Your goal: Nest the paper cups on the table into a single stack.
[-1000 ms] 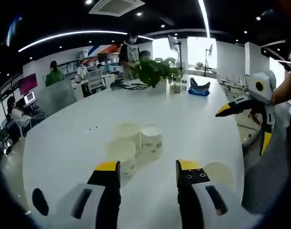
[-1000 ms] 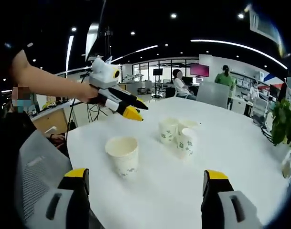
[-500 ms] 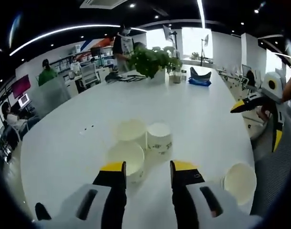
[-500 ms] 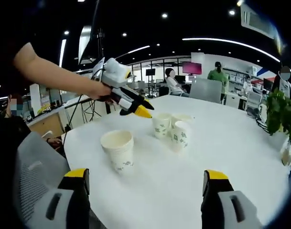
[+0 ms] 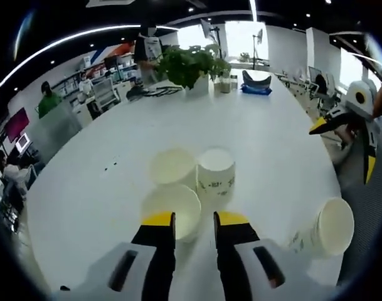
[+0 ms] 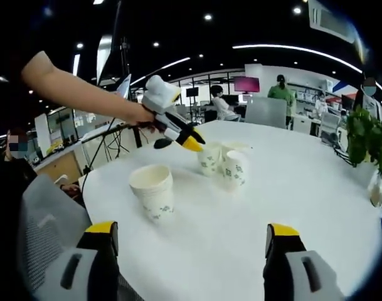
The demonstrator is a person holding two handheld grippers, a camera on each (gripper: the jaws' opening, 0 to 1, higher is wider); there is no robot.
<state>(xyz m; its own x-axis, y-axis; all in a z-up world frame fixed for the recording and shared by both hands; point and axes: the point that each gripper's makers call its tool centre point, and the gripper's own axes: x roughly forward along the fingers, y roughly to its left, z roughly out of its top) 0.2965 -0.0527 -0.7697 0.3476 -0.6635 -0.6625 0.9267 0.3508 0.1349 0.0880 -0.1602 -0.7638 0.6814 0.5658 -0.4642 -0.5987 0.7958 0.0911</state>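
Three white paper cups stand clustered on the round white table [image 5: 285, 144]: a near cup [image 5: 172, 208], one behind it [image 5: 172, 166] and a printed cup [image 5: 216, 172]. My left gripper [image 5: 195, 219] has narrowed its jaws around the near cup's right rim, with a gap still between them. The right gripper view shows the left gripper [image 6: 192, 143] tip down at that cup [image 6: 208, 158]. A separate short stack of cups [image 5: 325, 229] [image 6: 152, 188] stands near the table edge. My right gripper [image 6: 192, 235] is wide open above the table, holding nothing, and appears at the right [image 5: 344, 147].
A potted plant [image 5: 187, 63] [image 6: 366, 141] and a blue object [image 5: 256, 81] sit at the table's far side. A grey chair [image 6: 46, 226] stands by the near edge. People stand and sit in the office behind. Bare tabletop lies right of the cluster.
My left gripper has come forward and down to the cup cluster, and its jaws have drawn steadily closer together. The right gripper has stayed wide open, shifting only slightly.
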